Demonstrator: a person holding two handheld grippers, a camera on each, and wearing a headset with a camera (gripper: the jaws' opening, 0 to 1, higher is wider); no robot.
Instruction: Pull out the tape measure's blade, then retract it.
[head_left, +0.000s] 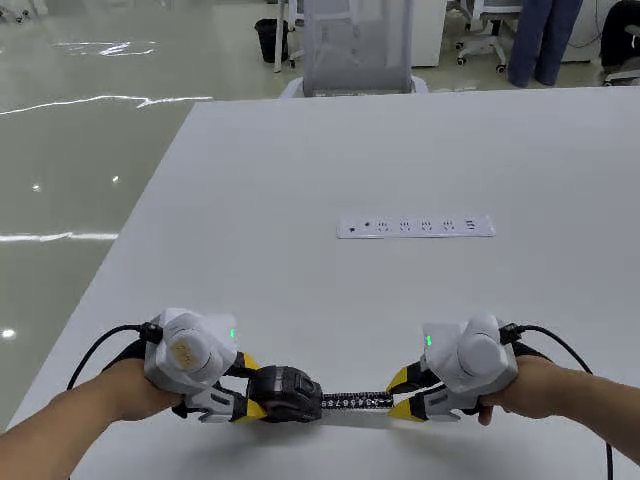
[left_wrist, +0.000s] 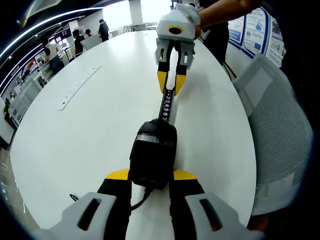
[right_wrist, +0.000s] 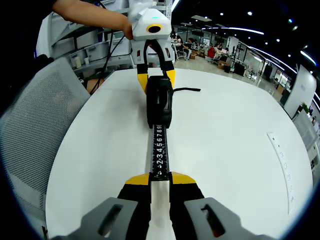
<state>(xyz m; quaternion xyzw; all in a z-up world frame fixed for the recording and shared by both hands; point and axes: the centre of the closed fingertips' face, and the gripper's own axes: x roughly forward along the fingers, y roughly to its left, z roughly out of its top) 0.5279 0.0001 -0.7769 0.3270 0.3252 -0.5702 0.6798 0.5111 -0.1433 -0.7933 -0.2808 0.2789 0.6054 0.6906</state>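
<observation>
Two grippers face each other low in your head view, at about 6 o'clock, over the near edge of the white table; your left gripper is pinching the black tape measure by its sides, the yellow-tipped jaws spread only as wide as the body and pressed against it; in the left gripper view its mouth points to 12 o'clock, straight out along your jaws; whether the body touches the tabletop you cannot tell from these views. From that mouth the blade runs toward 3 o'clock in the head view, a short black stretch with white numerals, held low over the table; your right gripper has its jaws drawn nearly together on the blade's free end; in the right gripper view that end sits in the narrow gap between the two yellow tips, and the numerals climb toward the tape measure at 12 o'clock. The grippers are near but apart, with the blade bridging them. A thin black strap trails from the tape measure onto the table, at about 2 o'clock of it in the right gripper view; a white power strip lies flat at 12 o'clock of the blade, well apart; a grey mesh chair stands at the table's far edge, also at 12 o'clock.
</observation>
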